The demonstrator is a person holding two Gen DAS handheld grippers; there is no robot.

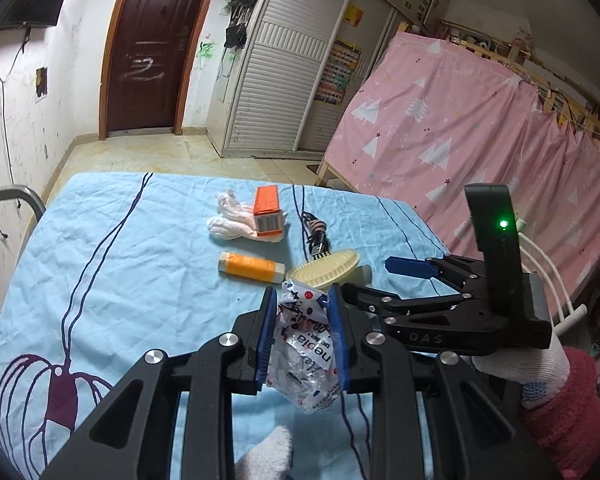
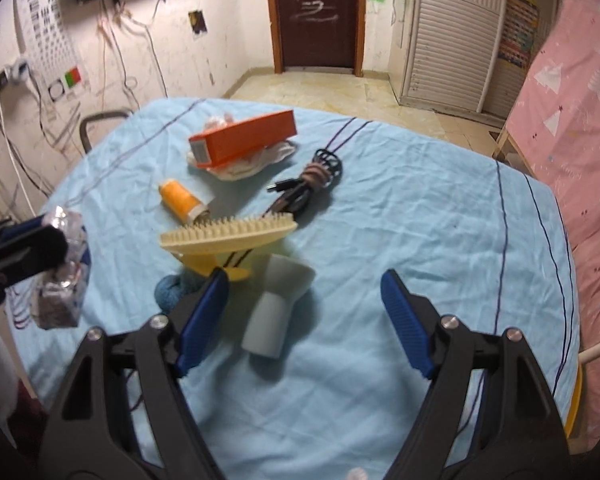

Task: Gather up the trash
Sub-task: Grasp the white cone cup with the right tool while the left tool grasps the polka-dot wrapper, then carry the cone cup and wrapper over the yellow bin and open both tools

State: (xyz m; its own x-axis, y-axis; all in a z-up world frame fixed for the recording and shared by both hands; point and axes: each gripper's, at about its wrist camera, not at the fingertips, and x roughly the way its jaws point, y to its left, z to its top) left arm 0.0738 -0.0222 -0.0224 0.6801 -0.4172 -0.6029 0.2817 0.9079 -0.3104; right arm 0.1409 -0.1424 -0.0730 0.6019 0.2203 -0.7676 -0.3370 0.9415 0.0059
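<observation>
On the left, the left gripper (image 1: 302, 332) is clamped shut on a crumpled foil wrapper (image 1: 306, 344) (white, with red and blue dots and printed lettering); the wrapper is pinched between both blue pads and hangs clear above the blue bedsheet (image 1: 112, 264). Farther out on the sheet lie an orange-and-white tube (image 1: 252, 267), white crumpled tissues (image 1: 232, 220) with an orange box (image 1: 267, 210) resting on them, a coiled black cable (image 1: 315, 232) and a cream bristle brush (image 1: 327, 269). To the right, the right gripper (image 2: 304, 320) stands with its jaws wide apart, nothing held. Between its blue pads, on the sheet below them, lies a white cylindrical piece (image 2: 276, 312), nearer the left pad and touched by neither. The gripper's handle is held by a white-gloved hand (image 1: 540, 364) with a pink sleeve (image 1: 572, 412).
</observation>
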